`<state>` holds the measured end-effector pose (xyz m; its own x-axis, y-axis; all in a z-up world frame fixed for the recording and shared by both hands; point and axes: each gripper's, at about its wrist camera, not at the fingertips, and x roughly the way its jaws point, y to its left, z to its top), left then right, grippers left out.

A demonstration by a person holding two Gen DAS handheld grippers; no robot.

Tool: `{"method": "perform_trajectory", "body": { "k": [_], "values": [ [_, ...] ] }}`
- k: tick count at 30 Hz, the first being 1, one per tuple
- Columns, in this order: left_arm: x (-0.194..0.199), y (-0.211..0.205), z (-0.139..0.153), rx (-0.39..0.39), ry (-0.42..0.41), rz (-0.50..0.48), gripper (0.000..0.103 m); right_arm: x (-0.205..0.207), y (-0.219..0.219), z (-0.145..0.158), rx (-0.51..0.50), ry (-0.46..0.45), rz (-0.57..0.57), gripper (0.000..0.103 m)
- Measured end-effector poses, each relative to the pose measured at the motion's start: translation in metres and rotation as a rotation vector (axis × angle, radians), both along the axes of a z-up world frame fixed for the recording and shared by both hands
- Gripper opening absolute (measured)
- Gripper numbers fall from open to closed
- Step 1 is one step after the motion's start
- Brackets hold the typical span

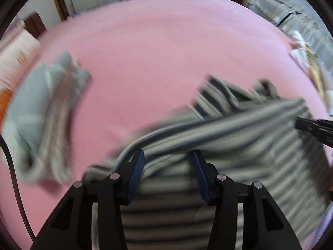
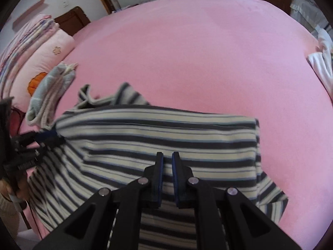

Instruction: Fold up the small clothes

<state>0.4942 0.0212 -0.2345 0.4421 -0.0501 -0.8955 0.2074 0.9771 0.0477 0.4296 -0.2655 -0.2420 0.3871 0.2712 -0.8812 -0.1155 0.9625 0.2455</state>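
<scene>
**Ana:** Striped cotton fills the foreground: the navy-and-cream striped knitted garment (image 2: 158, 133) lies along the near edge of the pink bedsheet (image 2: 197, 48), its upper half already turned over into a long band, one sleeve sticking out toward the bed's middle.

**Ben:** And further off?

**Ana:** A folded pale blue and beige small garment (image 2: 50, 91) sits near the left edge, by the pink pillow with an orange appliqué (image 2: 47, 62). White striped cloth (image 2: 320, 64) lies at the right edge.

**Ben:** The grippers?

**Ana:** The right gripper (image 2: 167, 156) has its blue pads almost together. It hangs over the folded band, but I can't see cloth pinched between them. The left gripper (image 1: 167, 156) has its jaws standing apart with striped cloth lying between them, not clamped, at the garment's left end.

**Ben:** So the fold is partway done, I'd say. How to finish well?

**Ana:** My judgement: pinch both layers at each end of the band, lift evenly, and keep the edge taut so the stripes stay parallel. Tuck that stray sleeve inward first, or it will bulge. Lay it down slowly and smooth it flat.
</scene>
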Motion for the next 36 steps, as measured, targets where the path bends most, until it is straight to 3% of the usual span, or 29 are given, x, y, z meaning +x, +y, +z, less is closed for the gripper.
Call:
{"method": "perform_trajectory", "body": {
  "k": [4, 7, 11, 17, 22, 25, 28, 30, 32, 36],
  "values": [
    [0.027, 0.018, 0.009, 0.068, -0.086, 0.115, 0.047, 0.008, -0.030, -0.003, -0.004, -0.022, -0.114, 0.008],
    [0.035, 0.040, 0.013, 0.026, -0.086, 0.204, 0.047, 0.007, -0.059, 0.003, 0.049, -0.045, -0.212, 0.008],
    [0.014, 0.061, 0.014, -0.001, -0.071, 0.214, 0.047, -0.004, -0.084, 0.017, 0.039, -0.068, -0.253, 0.008],
    [-0.072, 0.095, 0.022, -0.032, 0.007, 0.160, 0.047, -0.046, -0.097, 0.040, 0.012, -0.046, -0.199, 0.008],
    [-0.150, 0.115, 0.031, -0.059, 0.066, 0.098, 0.047, -0.114, -0.082, 0.054, -0.018, -0.002, -0.100, 0.008],
    [-0.196, 0.114, 0.042, -0.040, 0.058, 0.069, 0.050, -0.159, -0.070, 0.057, -0.043, 0.025, -0.050, 0.009],
    [-0.226, 0.113, 0.043, -0.058, 0.070, 0.044, 0.053, -0.201, -0.068, 0.058, -0.040, 0.030, -0.019, 0.021],
    [-0.244, 0.115, 0.041, -0.073, 0.083, 0.016, 0.053, -0.223, -0.065, 0.060, -0.038, 0.014, -0.008, 0.035],
    [-0.254, 0.118, 0.039, -0.068, 0.079, -0.002, 0.053, -0.234, -0.061, 0.063, -0.040, -0.003, -0.005, 0.040],
    [-0.261, 0.126, 0.042, -0.132, 0.065, -0.013, 0.053, -0.248, -0.056, 0.065, 0.010, -0.020, 0.000, 0.042]
  ]
}}
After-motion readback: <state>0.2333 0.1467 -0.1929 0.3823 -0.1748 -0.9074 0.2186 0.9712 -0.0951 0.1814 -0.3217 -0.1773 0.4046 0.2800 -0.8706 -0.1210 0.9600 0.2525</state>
